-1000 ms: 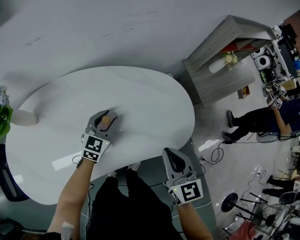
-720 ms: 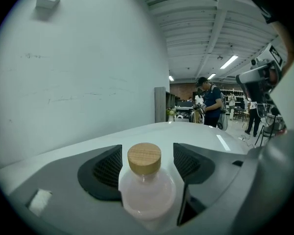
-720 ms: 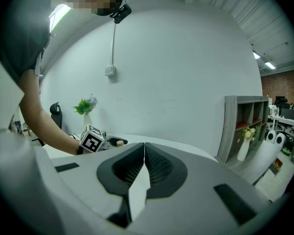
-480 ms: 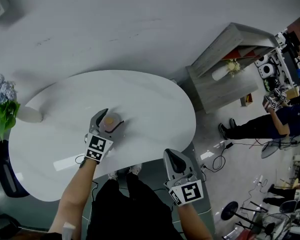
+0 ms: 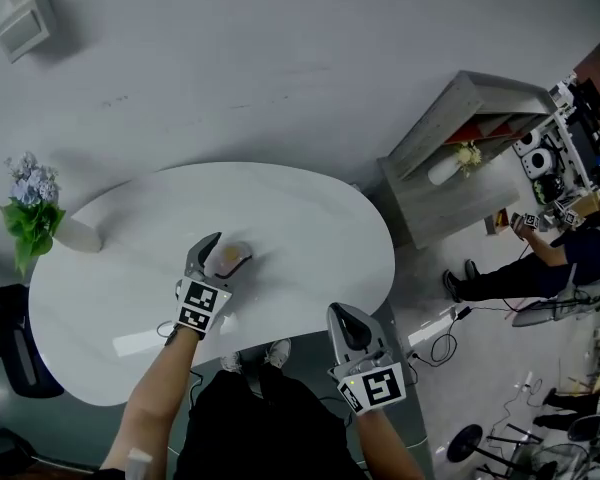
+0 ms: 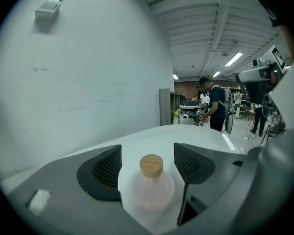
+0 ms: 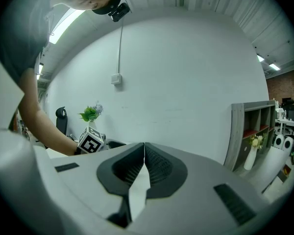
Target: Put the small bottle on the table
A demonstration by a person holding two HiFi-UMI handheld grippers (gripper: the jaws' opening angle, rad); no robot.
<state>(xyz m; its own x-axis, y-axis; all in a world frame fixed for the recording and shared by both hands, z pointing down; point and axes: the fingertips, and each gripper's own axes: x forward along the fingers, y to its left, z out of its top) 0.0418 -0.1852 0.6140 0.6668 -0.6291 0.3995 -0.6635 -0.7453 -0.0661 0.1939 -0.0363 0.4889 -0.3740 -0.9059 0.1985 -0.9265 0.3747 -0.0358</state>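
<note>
The small bottle (image 6: 151,187), round, pale pink glass with a wooden cap, stands upright on the white table (image 5: 300,218). In the head view the small bottle (image 5: 231,259) sits near the table's middle. My left gripper (image 5: 223,252) is open around it, one jaw on each side, with a gap between each pad and the glass. In the left gripper view my left gripper (image 6: 148,165) frames the bottle without touching it. My right gripper (image 5: 348,330) is shut and holds nothing; it hovers off the table's near edge. In its own view the right gripper (image 7: 143,166) shows both pads pressed together.
A white vase with green and blue flowers (image 5: 35,213) stands at the table's far left edge. A grey shelf unit (image 5: 450,148) stands against the wall to the right. A dark chair (image 5: 10,353) is at the left. People are seated at the far right.
My left gripper's jaws have spread apart and let go of the bottle, which now stands free on the table. The head view has tilted, shifting the table lower in the frame.
</note>
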